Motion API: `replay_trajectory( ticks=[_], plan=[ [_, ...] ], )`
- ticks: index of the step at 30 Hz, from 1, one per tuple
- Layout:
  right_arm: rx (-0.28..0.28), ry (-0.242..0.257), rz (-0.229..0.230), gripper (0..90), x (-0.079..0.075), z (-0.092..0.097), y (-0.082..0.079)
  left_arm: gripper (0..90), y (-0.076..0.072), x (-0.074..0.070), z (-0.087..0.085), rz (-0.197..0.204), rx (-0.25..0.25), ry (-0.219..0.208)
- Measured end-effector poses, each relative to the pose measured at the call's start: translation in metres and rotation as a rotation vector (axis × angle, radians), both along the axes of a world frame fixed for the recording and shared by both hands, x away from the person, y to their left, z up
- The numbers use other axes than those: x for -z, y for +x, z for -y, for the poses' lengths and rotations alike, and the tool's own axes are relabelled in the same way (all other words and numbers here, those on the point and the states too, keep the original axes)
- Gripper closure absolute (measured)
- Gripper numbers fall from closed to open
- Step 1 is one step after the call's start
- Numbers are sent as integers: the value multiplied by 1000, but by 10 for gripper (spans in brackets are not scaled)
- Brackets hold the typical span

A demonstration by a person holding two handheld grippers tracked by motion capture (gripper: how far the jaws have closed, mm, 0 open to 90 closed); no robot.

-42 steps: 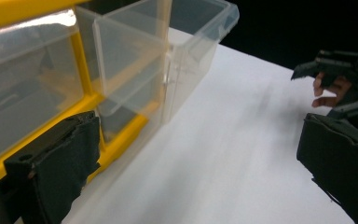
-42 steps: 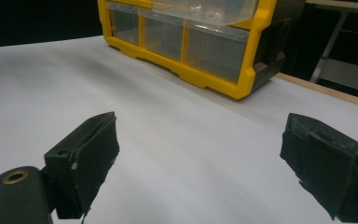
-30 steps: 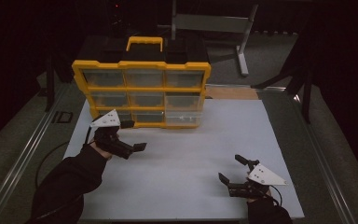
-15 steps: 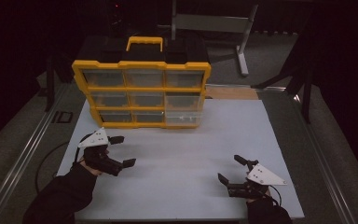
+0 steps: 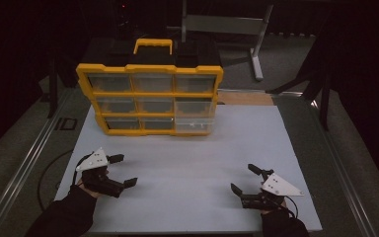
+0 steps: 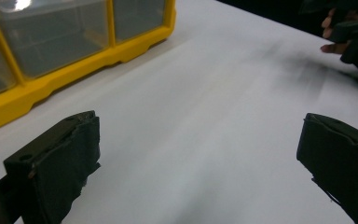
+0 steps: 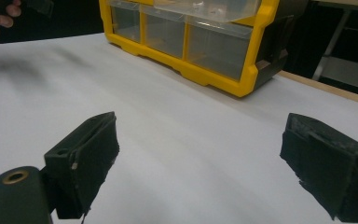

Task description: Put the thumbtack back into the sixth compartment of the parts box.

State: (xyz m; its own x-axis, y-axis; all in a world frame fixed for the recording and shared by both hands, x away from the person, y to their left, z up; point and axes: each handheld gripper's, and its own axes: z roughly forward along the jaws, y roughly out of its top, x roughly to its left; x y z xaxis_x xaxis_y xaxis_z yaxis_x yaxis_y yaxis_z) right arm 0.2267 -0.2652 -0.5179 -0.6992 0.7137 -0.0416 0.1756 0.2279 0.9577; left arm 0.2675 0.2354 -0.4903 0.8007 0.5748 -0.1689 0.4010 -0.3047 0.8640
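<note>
A yellow plastic organizer [image 5: 149, 98] with clear drawers is standing upright at the far side of the white surface [image 5: 192, 163]; their contents are too dim to tell. The left gripper [image 5: 123, 170], jaws spread wide and empty, is sitting nearer the person than a moment ago. The right gripper [image 5: 244, 178] is resting wide apart too, unmoved.

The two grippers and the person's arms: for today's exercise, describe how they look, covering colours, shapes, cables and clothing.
Each gripper, left and right, is black with two blocky, dark-padded jaws and carries a pale grey three-cornered plate dotted with small holes. A dark cable loops from the left gripper over the table's edge. Both forearms are in black sleeves.
</note>
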Motion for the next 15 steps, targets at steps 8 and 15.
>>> replay_trajectory(
  ticks=[8, 15],
  plan=[
    [-2, 2, -5, 109, 0, 0, 0, 0, -8, 15, -7, -5, -32, 27],
    [-3, -2, 0, 109, 1, 1, 1, 0, -12, 25, -13, 0, -81, 9]
  ],
)
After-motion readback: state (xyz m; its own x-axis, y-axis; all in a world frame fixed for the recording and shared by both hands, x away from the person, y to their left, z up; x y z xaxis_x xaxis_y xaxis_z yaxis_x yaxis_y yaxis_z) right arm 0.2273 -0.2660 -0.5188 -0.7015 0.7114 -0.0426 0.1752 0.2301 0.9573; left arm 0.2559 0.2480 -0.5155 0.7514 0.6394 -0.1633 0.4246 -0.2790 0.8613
